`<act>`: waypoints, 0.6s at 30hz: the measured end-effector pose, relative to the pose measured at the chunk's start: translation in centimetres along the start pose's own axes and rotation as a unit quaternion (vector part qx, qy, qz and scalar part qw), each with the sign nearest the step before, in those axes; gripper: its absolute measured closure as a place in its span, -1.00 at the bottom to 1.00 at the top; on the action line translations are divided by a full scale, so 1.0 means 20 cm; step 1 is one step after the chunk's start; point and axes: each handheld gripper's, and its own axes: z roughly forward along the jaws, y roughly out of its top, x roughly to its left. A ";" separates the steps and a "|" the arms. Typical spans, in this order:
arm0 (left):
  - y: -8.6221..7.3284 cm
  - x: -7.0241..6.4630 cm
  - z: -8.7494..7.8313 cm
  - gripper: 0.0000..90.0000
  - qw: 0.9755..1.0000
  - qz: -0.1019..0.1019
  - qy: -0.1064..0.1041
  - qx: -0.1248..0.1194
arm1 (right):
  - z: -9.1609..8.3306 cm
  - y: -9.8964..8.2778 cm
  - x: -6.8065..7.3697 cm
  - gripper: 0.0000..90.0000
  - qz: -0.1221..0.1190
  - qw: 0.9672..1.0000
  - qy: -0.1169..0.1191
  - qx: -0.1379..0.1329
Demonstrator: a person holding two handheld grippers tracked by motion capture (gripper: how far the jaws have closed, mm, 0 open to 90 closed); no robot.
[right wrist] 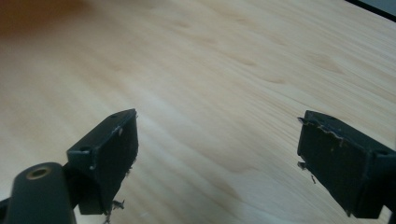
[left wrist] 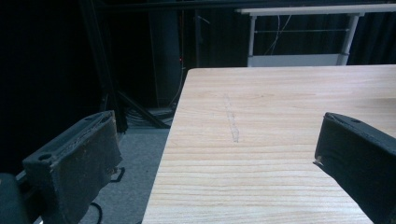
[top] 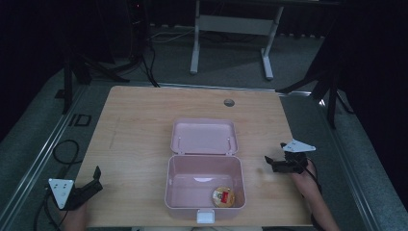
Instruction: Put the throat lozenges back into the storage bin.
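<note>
An open pink box (top: 204, 185) sits mid-worktop (top: 134, 125), between both grippers. The right gripper (top: 272, 162) is nearer, pointing at it; left gripper (top: 96, 179) farther. Both jaws apart, empty.

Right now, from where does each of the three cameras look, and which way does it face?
High view: above the person's side, looking forward and down on the table; open pink box with a small round tin; both forearms and tools enter below.
Left gripper view: rides the left tool, near the table's left edge, facing across bare wood to dark stands; jaws wide apart.
Right gripper view: rides the right tool, tilted down at bare wood; jaws apart.
Shared: all three show the tabletop.
</note>
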 end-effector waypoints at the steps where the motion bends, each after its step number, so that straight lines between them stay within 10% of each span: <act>1: 0.00 0.00 0.00 -0.99 1.000 0.000 0.000 0.000 | 0.00 -0.01 -0.01 -0.74 0.013 1.000 -0.013 -0.009; 7: 0.00 0.00 0.00 -0.99 1.000 -0.002 0.000 0.000 | 0.00 -0.06 -0.05 -0.74 0.070 0.992 -0.106 -0.023; 18: 0.00 0.00 0.00 -0.99 1.000 -0.001 0.001 -0.001 | -0.01 -0.13 -0.08 -0.74 0.139 0.982 -0.114 -0.056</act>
